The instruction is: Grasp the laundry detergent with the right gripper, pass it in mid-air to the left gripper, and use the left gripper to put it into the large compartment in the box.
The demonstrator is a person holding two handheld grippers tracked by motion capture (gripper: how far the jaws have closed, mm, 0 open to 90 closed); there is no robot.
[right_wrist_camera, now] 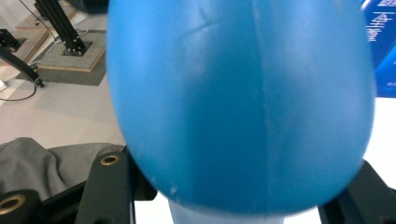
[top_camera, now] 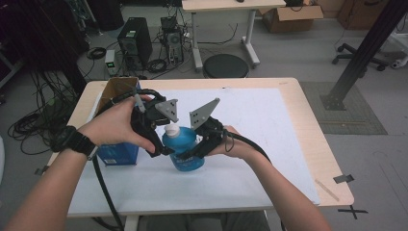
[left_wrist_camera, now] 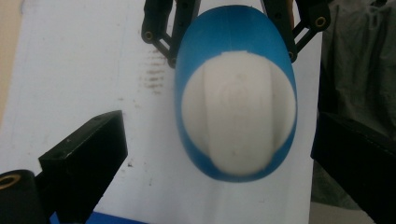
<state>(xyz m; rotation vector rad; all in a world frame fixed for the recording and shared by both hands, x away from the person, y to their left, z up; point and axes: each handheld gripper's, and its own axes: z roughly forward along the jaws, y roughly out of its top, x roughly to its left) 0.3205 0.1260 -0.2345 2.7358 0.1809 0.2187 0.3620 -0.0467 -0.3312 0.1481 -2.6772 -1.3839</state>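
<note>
**Blue bottle clamped by right gripper, left gripper open at cap**

Nearest the high view: two forearms entering from the bottom edge, a black watch [top_camera: 72, 139] on the left wrist. Just beyond: blue bottle [top_camera: 183, 149] with white cap [top_camera: 172, 130], standing upright near the middle of the white surface [top_camera: 269, 144], between both hands.

Right gripper [top_camera: 195, 151]: closed on the bottle body from the right side, jaws pressed against the blue wall on either flank, as seen in the right gripper view with the bottle [right_wrist_camera: 243, 107] close against the lens. Grey three-cornered plate raised above it.

Left gripper [top_camera: 161, 149]: positioned at the bottle's upper left, pointing down toward the cap. In the left gripper view, jaws spread wide, one at each lower corner, both clear of the bottle [left_wrist_camera: 236, 56]; white cap [left_wrist_camera: 238, 123] centred between them, untouched. Nothing held.

Left of the bottle: blue carton [top_camera: 118, 153], partly covered by the left hand [top_camera: 118, 126], with a brown cardboard flap [top_camera: 118, 89] behind it at the surface's far left.

Beyond the surface: round black stool [top_camera: 225, 66], computer tower [top_camera: 134, 41] and loose cables on the floor, a cardboard box [top_camera: 291, 17] farther back.
</note>
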